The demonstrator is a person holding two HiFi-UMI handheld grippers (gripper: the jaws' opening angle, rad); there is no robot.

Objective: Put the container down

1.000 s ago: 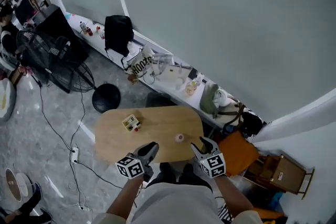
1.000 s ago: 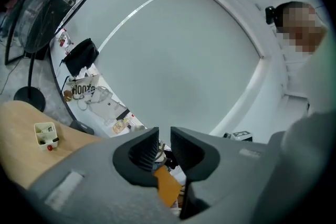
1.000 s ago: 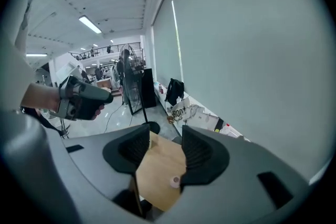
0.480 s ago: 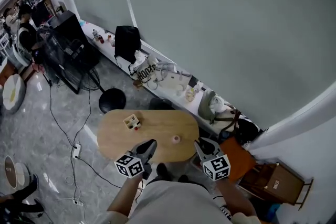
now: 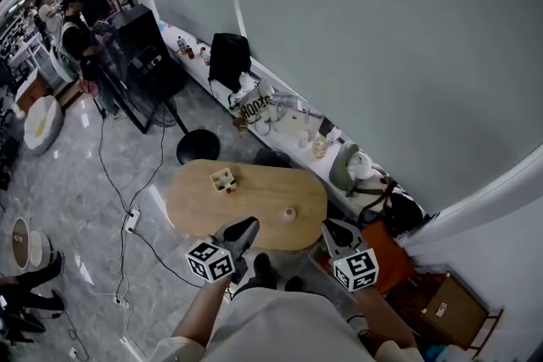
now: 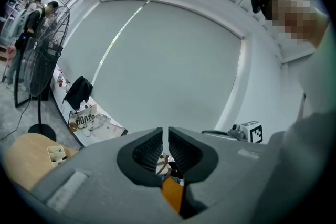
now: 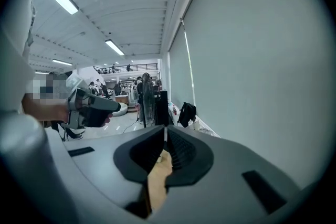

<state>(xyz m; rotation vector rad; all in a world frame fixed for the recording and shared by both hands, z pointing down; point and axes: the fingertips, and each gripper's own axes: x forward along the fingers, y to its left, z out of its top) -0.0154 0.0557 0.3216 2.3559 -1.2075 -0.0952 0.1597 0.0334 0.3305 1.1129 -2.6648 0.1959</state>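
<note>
I've got jaws together, empty, on left gripper [image 5: 243, 230] and just-closed right gripper [image 5: 334, 230]; small cream square container [image 5: 223, 180] lies ahead-left, nearer left.

The left gripper [image 6: 166, 132] has its fingers [image 6: 148, 147] closed to a thin slit with nothing between them. Below the slit, at 6 o'clock, an orange patch [image 6: 172, 194] shows. At 8 o'clock of the fingers a wooden counter [image 6: 23, 161] carries a small container [image 6: 56, 153]. A standing fan [image 6: 50, 49] rises at 10 o'clock, with people [image 6: 32, 12] beyond it. A black bag [image 6: 79, 93] and a white printed bag [image 6: 82, 121] sit on a ledge along the grey wall at 9 o'clock. The right gripper [image 6: 207, 132] and its marker cube [image 6: 252, 132] show at 3 o'clock.
</note>
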